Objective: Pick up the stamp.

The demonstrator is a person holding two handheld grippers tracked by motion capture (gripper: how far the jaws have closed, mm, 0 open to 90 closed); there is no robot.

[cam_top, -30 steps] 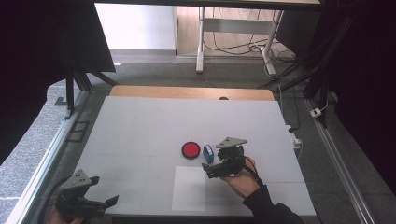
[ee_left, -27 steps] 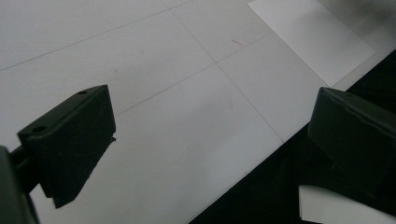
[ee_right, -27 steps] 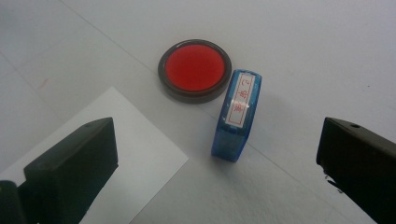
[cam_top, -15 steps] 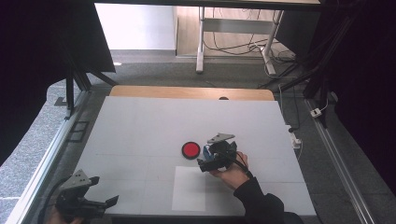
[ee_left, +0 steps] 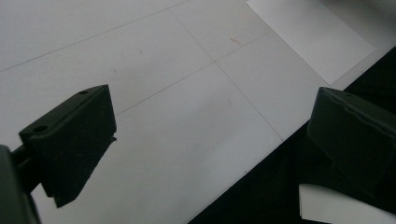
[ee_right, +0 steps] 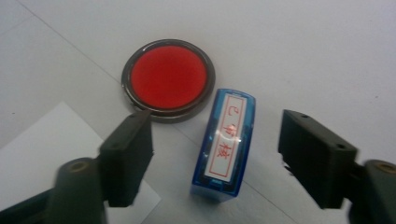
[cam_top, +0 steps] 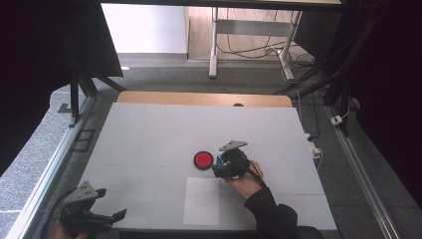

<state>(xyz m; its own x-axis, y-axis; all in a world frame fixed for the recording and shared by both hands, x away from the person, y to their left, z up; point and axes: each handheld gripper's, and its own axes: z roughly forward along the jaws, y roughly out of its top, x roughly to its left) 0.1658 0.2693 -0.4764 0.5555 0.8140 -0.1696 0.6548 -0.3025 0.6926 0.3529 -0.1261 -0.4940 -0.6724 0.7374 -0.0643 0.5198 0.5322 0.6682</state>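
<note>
White table (cam_top: 149, 134) | one blue stamp (ee_right: 224, 144) between closing right tool (ee_right: 215, 154), ungripped | one red ink pad (ee_right: 168, 77) | left tool (ee_left: 210, 140) released

1. This looks like a lab or test room set up for recording.
2. A white table (cam_top: 149, 134) stands inside a frame of metal rails (cam_top: 45, 179) with black curtains (cam_top: 30, 59) on both sides.
3. The floor is grey carpet (cam_top: 164, 79).
4. Loose cables (cam_top: 249, 50) lie under a desk (cam_top: 259, 25) behind.
</note>
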